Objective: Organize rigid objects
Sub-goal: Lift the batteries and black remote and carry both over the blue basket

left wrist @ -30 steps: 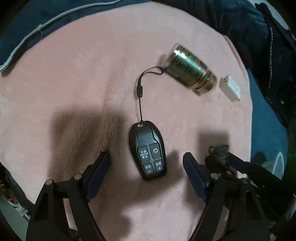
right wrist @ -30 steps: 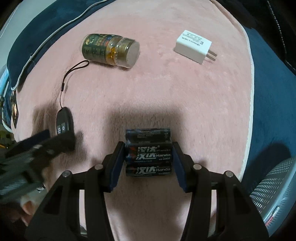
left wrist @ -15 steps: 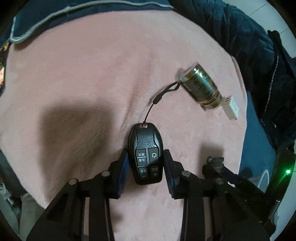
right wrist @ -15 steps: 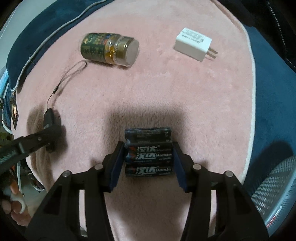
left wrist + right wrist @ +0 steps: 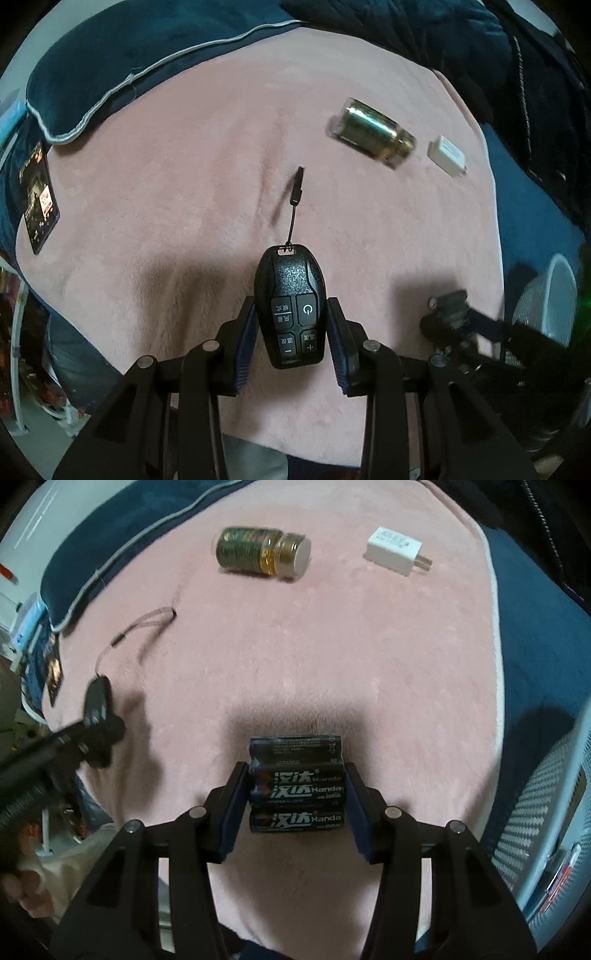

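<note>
My left gripper (image 5: 291, 326) is shut on a black remote fob (image 5: 290, 308) with white button marks, held above the pink blanket (image 5: 184, 177); its black lanyard (image 5: 294, 199) dangles free. In the right wrist view my right gripper (image 5: 296, 794) is shut on a black pack of batteries (image 5: 295, 782), also off the blanket. The left gripper with the fob (image 5: 98, 698) appears blurred at that view's left edge. A small bottle (image 5: 264, 552) with a gold label lies on its side at the far end, and a white charger plug (image 5: 395, 550) lies to its right.
Dark blue bedding (image 5: 110, 62) with a pale piped edge borders the blanket. A dark phone or card (image 5: 38, 199) lies at the left edge. A white mesh appliance (image 5: 546, 819) stands at the right. A hand (image 5: 26, 886) shows at lower left.
My left gripper closed on the fob and lifted it, so the lanyard came off the blanket. Both grippers have shifted across the blanket; the right keeps its hold on the batteries.
</note>
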Action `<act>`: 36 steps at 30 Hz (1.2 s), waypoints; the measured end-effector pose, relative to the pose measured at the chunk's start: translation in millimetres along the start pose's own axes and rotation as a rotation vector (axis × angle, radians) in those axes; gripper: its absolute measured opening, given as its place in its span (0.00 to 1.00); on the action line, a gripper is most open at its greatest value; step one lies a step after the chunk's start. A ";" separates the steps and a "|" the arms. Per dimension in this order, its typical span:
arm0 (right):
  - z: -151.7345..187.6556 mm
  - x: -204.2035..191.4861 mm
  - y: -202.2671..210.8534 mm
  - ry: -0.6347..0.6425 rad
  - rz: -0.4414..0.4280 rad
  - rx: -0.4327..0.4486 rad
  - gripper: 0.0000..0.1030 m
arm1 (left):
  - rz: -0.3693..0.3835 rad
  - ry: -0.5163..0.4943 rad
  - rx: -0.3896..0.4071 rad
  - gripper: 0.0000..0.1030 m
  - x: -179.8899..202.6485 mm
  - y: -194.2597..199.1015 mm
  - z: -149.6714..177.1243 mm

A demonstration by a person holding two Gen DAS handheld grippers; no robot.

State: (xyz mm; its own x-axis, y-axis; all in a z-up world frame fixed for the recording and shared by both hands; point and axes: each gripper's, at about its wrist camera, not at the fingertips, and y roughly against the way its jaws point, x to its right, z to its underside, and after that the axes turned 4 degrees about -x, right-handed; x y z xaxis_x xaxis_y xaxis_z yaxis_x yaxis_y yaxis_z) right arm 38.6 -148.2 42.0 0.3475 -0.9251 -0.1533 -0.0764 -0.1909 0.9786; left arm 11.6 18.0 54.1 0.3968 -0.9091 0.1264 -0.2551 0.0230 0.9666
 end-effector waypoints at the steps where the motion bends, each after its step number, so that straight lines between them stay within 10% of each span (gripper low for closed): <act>1: 0.4 0.2 4.2 0.000 -0.001 0.009 0.49 | -0.005 -0.008 0.002 0.36 1.7 1.3 1.9; 36: 28.4 42.3 90.6 -0.102 -0.012 0.170 0.49 | 0.079 -0.132 0.122 0.36 50.1 47.3 33.3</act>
State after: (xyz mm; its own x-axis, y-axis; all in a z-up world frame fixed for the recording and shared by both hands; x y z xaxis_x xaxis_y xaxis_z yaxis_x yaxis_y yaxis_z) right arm 19.9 -214.0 120.3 0.2533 -0.9493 -0.1863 -0.2322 -0.2466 0.9409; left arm -9.9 -40.3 98.7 0.2543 -0.9533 0.1628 -0.3889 0.0534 0.9197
